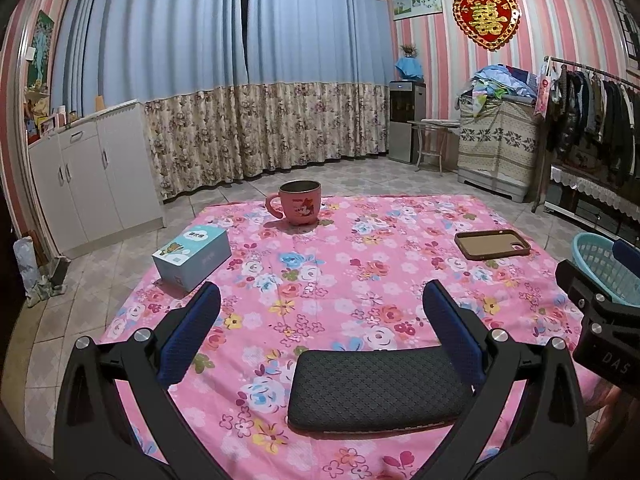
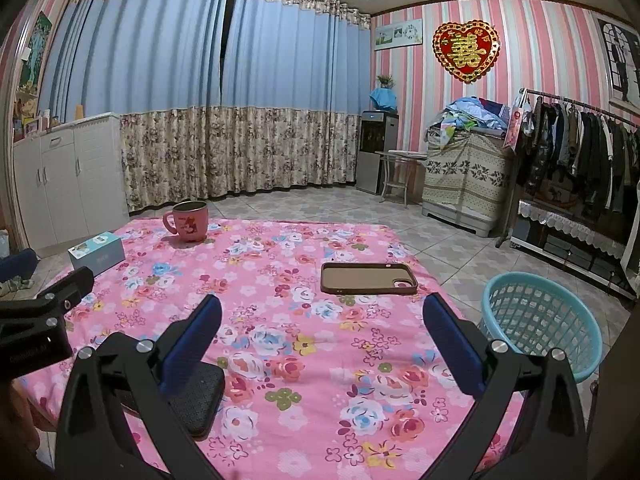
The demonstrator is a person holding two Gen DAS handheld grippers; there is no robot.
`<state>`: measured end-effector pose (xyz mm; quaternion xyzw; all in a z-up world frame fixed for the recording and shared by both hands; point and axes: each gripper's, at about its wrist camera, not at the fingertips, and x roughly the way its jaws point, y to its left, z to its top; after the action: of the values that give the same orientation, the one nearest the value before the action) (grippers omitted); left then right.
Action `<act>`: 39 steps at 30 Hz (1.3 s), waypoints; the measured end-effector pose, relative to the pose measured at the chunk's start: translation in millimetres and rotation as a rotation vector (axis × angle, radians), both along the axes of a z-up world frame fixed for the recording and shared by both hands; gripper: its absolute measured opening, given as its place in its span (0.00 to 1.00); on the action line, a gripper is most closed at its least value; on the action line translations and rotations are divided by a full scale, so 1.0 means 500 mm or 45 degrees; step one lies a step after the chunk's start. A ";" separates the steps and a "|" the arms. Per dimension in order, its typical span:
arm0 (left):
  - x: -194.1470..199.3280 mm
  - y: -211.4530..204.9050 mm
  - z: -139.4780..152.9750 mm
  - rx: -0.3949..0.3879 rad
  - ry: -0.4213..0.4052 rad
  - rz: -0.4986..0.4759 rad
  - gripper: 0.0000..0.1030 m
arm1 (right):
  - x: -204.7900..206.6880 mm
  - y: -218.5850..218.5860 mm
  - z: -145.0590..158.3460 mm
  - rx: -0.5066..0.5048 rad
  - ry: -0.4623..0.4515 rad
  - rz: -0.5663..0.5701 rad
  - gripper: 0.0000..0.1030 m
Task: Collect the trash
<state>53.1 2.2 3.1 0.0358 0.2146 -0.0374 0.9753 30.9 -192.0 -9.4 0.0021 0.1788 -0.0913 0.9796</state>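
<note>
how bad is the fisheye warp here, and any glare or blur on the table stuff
Left wrist view: strong barrel warp, curtains bow, corners vignette black; pink mug and black pad sharp, no glare. Right wrist view: same bowing, dark corners; phone case and teal basket crisp under even indoor light with soft shadows.

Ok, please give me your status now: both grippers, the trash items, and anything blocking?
Left gripper open, empty. Right gripper open, empty. Black case between left fingers, not gripped; brown case ahead of right; basket beside table. Nothing blocking.

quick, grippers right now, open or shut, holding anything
left gripper: open, holding nothing, above the black case.
right gripper: open, holding nothing.
</note>
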 end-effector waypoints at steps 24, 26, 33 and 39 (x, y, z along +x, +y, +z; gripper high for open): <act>0.003 0.001 0.001 0.008 -0.002 -0.001 0.95 | -0.001 -0.009 -0.001 0.002 -0.001 -0.004 0.96; 0.001 0.000 0.001 0.007 -0.004 -0.002 0.95 | 0.000 -0.008 -0.001 0.003 0.001 -0.006 0.96; 0.001 0.000 0.001 0.008 -0.004 -0.002 0.95 | -0.001 -0.008 -0.001 0.004 -0.001 -0.006 0.96; 0.001 0.001 0.002 0.007 -0.004 0.000 0.95 | 0.000 -0.008 -0.001 0.004 0.000 -0.006 0.96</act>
<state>53.8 2.7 4.0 0.0384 0.2133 -0.0368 0.9755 30.8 -196.2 -10.0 0.0042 0.1789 -0.0935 0.9794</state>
